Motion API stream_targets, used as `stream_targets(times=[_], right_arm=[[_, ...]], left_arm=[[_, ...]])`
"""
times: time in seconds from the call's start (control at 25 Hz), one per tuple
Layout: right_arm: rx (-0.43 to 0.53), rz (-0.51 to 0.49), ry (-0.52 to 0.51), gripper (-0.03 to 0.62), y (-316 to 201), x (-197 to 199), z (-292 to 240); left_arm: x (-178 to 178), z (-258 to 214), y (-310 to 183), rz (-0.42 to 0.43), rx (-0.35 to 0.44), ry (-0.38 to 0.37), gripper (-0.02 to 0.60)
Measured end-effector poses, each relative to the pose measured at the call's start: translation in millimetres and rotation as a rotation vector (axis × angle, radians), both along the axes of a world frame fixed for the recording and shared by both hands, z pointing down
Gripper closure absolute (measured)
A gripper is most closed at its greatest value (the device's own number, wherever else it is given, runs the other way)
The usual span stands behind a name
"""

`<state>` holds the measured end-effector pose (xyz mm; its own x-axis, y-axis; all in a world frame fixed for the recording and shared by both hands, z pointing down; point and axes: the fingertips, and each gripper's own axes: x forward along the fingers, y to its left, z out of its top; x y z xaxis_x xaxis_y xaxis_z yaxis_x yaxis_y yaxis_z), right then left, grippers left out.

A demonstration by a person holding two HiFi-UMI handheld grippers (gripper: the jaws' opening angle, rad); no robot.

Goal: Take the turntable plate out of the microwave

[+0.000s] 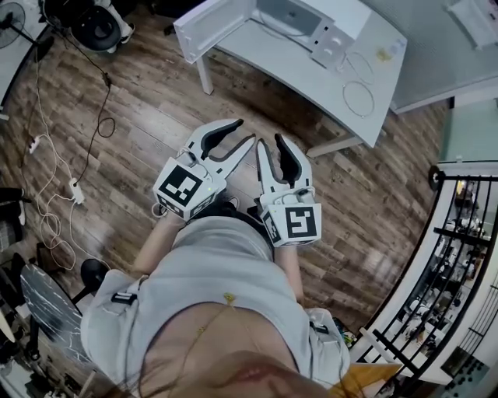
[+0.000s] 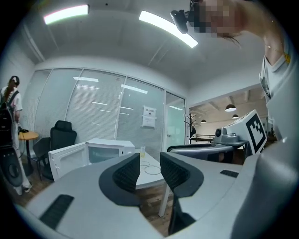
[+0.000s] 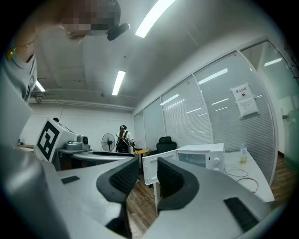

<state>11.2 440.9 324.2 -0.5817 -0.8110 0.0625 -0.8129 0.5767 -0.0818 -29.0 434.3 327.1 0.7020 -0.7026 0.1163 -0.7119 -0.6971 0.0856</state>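
A white microwave [image 1: 311, 19] stands on a white table [image 1: 311, 74] ahead of me, its door [image 1: 214, 27] swung open to the left. The turntable plate does not show in any view. Both grippers are held over the wooden floor, well short of the table. My left gripper [image 1: 240, 132] is open and empty. Beside it, my right gripper [image 1: 271, 142] is also open with nothing between its jaws. The left gripper view looks past its gripper [image 2: 149, 170] to the microwave [image 2: 110, 149]. The right gripper view frames the open door [image 3: 156, 170] between its gripper's [image 3: 148, 175] pads.
A coiled white cable [image 1: 358, 97] and a small bottle [image 2: 142, 150] lie on the table beside the microwave. A black office chair [image 2: 60, 135] stands behind it. A person with a backpack [image 3: 123, 140] stands near a fan [image 3: 108, 140]. Cables [image 1: 47, 194] trail on the floor at the left.
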Motion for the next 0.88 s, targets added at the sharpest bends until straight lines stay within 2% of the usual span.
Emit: stream_targets(times=[0.36, 0.88], right_arm=[[-0.012, 0.03, -0.023, 0.476, -46, -6, 4], [-0.031, 0.106, -0.025, 0.476, -156, -26, 7]], left_arm=[[-7, 1, -44, 0.031, -0.004, 0.032, 0.445], [-31, 4, -159, 0.13, -0.025, 0.053, 0.445]])
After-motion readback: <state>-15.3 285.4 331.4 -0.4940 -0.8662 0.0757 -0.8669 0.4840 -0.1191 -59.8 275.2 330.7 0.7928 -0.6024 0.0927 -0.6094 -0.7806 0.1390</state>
